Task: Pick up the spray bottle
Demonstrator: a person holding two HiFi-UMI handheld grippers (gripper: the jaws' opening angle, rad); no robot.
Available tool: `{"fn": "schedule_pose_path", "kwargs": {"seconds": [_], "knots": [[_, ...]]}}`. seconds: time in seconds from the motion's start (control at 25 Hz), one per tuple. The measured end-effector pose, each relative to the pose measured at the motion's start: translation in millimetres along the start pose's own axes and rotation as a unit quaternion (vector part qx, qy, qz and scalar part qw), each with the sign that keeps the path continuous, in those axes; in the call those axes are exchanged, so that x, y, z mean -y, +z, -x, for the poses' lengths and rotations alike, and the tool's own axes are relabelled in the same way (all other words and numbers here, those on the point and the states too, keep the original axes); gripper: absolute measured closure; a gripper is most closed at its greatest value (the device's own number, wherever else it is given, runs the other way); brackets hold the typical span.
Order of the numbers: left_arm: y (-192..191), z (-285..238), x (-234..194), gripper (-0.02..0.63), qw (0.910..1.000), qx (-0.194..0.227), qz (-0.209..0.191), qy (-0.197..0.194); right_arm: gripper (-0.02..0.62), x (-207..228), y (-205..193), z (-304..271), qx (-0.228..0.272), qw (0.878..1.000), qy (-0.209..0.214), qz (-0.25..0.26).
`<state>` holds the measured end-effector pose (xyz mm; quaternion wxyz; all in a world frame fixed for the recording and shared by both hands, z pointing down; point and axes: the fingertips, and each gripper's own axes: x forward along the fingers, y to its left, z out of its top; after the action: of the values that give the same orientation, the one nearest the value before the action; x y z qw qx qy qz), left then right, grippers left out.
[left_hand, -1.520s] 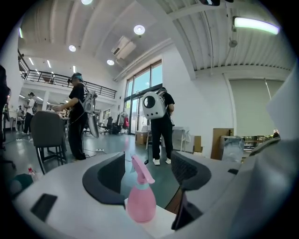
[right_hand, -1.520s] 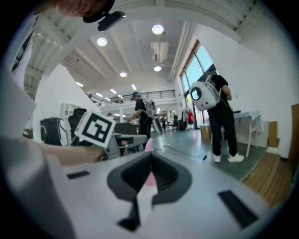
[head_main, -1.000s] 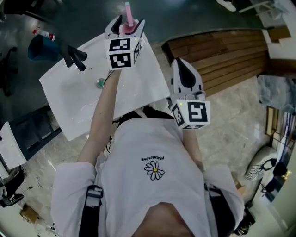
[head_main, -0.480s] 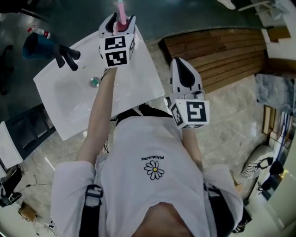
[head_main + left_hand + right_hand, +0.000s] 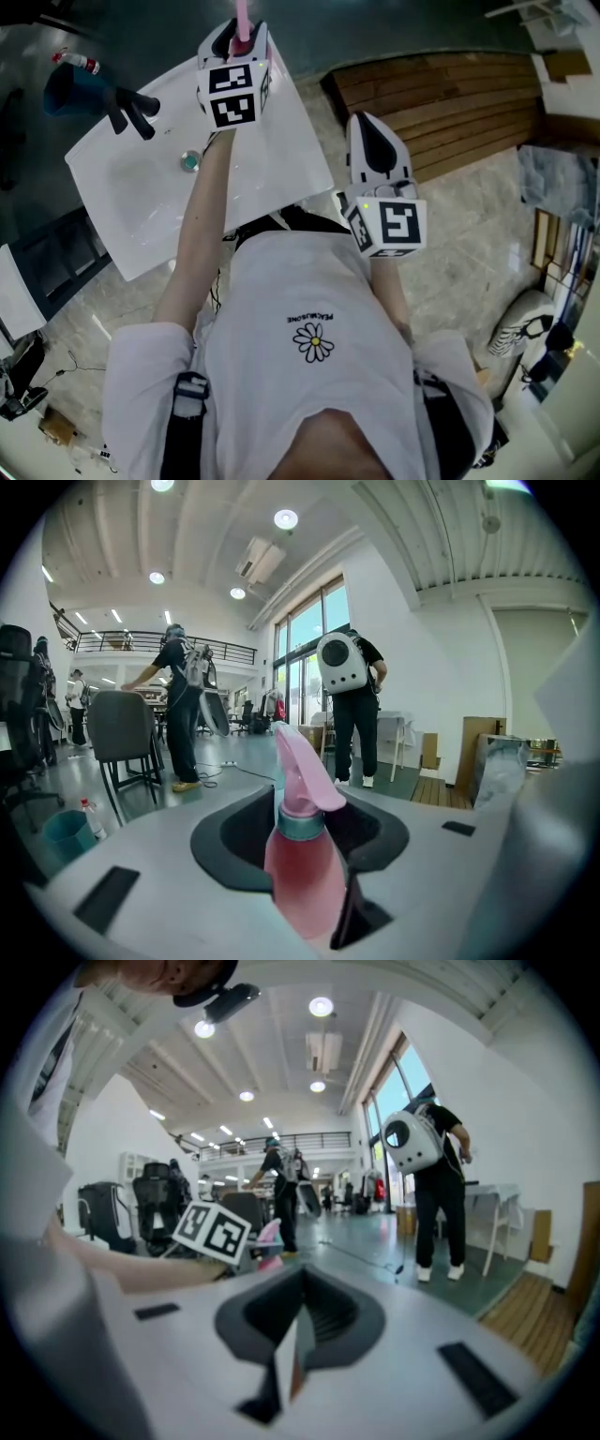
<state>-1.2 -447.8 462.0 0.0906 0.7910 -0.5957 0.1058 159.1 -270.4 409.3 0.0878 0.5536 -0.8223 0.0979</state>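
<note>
With jaws that have just been closing, the left gripper (image 5: 237, 36) clamps the pink spray bottle (image 5: 302, 874) at the white table's (image 5: 131, 216) far edge, so the grasp looks made and only the lift is left; the right gripper (image 5: 298, 1307) hangs aside, jaws together, empty.

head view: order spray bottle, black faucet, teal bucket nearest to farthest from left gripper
1. spray bottle: between the fingers of the left gripper, which have just been closing.
2. black faucet: on the sink, to its left.
3. teal bucket: off the sink, farther left.
</note>
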Motion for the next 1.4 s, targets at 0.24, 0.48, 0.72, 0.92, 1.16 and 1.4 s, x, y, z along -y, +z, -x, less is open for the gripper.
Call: {"fn": "schedule_pose_path", "kwargs": {"seconds": [0.24,0.48,0.72,0.92,1.16,1.4], "knots": [[0.4,-1.2,-0.7,0.440,1.0000,-0.003,-0.001,-0.003,0.566,-3.1,1.0,0.6,-0.001,1.000,0.000,0.001],[0.3,-0.9,0.0,0.448,1.0000,-0.005,-0.004,-0.001,0.566,-2.8,0.4,2.4,-0.004,1.000,-0.003,0.002],[-0.4,0.4,-0.7,0.449,1.0000,-0.008,-0.002,0.000,0.566,-6.0,1.5,2.2,-0.002,1.000,0.000,0.003],[3.9,2.8,-4.2,0.451,1.0000,0.000,-0.005,0.004,0.566,-10.2,3.0,1.2,-0.001,1.000,0.003,0.004],[23.5,17.4,-7.0,0.451,0.9997,0.021,-0.009,0.005,0.566,-22.2,12.6,-1.5,0.012,1.000,0.018,0.009],[49.0,45.7,-12.7,0.451,0.9989,0.046,-0.011,0.009,0.566,-41.8,29.0,-3.5,0.031,0.999,0.038,0.019]]}}
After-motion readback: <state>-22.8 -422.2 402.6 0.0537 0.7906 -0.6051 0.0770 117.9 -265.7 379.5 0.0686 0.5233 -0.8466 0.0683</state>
